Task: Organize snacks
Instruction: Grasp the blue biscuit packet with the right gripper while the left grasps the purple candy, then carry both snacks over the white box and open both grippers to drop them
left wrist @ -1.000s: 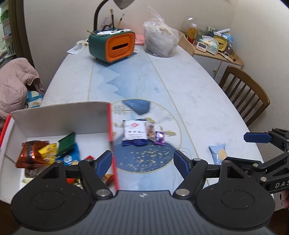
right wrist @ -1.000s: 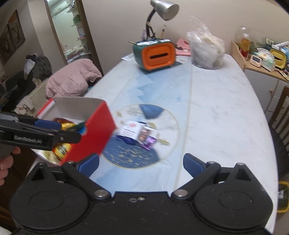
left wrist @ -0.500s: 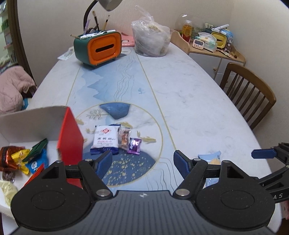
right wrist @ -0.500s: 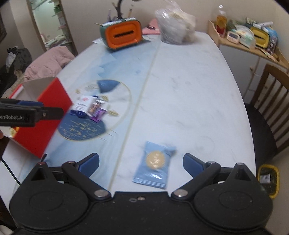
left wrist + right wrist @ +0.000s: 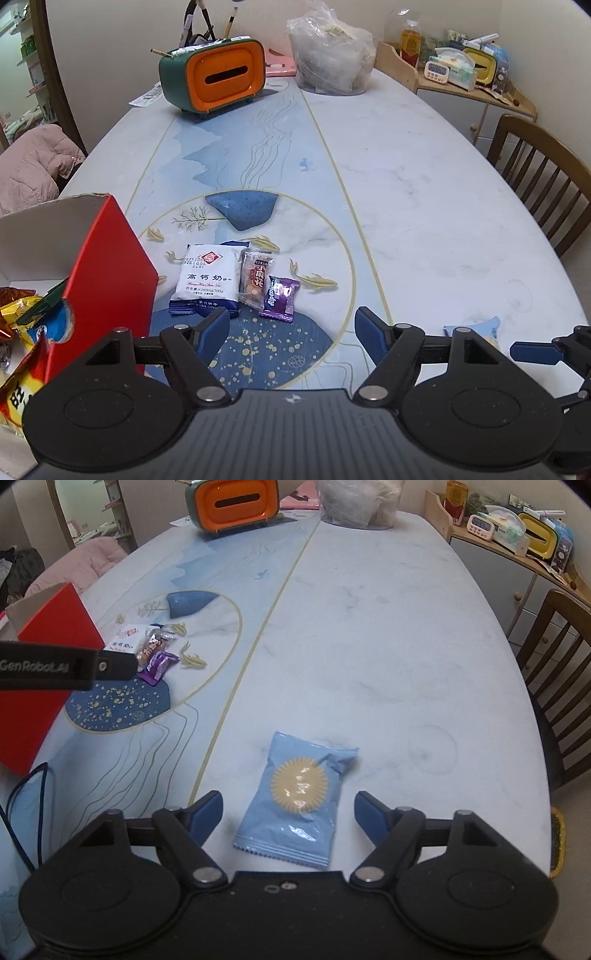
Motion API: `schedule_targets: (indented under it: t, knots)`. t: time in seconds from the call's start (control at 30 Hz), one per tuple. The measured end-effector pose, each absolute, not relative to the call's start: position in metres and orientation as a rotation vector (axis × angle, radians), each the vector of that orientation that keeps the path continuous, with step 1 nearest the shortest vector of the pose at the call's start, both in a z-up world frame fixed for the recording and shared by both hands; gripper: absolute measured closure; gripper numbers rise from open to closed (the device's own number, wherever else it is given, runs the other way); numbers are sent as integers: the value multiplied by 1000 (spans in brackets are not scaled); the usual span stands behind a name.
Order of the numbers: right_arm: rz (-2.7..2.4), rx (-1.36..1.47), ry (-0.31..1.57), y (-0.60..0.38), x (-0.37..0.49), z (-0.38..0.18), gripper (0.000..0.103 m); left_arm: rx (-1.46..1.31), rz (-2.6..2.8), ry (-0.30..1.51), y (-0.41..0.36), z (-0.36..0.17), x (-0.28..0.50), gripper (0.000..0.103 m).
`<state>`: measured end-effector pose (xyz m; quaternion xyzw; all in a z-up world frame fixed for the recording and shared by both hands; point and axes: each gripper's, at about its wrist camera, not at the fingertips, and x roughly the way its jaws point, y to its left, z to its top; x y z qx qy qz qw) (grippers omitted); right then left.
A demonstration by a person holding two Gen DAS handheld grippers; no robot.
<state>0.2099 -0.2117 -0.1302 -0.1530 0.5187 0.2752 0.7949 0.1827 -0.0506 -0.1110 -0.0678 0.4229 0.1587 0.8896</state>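
Three snacks lie on the table's round blue design: a white packet (image 5: pixel 207 278), a clear orange-filled one (image 5: pixel 255 277) and a purple candy (image 5: pixel 280 297). My left gripper (image 5: pixel 291 325) hovers open just short of them, holding nothing. Left of it stands the red box (image 5: pixel 107 266), with several snacks (image 5: pixel 22 321) inside. A light blue packet (image 5: pixel 295 797) with a yellow sun disc lies flat between the fingers of my right gripper (image 5: pixel 289 806). Those jaws are closing, and the pads stand clear of the packet on both sides. The packet's corner (image 5: pixel 476 328) also shows in the left wrist view.
An orange and green tissue box (image 5: pixel 218 79) and a filled plastic bag (image 5: pixel 330 62) stand at the table's far end. A wooden chair (image 5: pixel 535 177) is at the right edge, with a cluttered cabinet (image 5: pixel 461 74) behind. A pink jacket (image 5: pixel 29 166) lies far left. A dark cable (image 5: pixel 26 794) loops near the front edge.
My left gripper has moved right, away from over the box, and down toward the three snacks. My right gripper has sunk over the blue packet, and its jaws have narrowed.
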Motion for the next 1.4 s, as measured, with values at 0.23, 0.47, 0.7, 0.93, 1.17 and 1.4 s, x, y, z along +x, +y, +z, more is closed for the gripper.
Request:
schedule_targets:
  t: [0.23,0.47,0.7,0.93,1.17,1.4]
  knots:
    - [543,-350,1115,-210,211,-140,47,-109,320,880,-50,-123,197,29]
    - [555,-338,1105,-215,213,-139,51,-80,274,896,-47,-135,211,36]
    - [590,-300,1129,-225,221,-136,56,-68,235,909,-44,-142,225,53]
    - [617,-302,1126,-230,223,-135,58,-80,233,940,-34,-150,232,62]
    - [621,-306,1123,-234,226,-136,58,-87,258,965,-25,-157,240,63]
    - [618,-297,1117,-237,230,-136,59,-107,250,969,-27,-157,242,80]
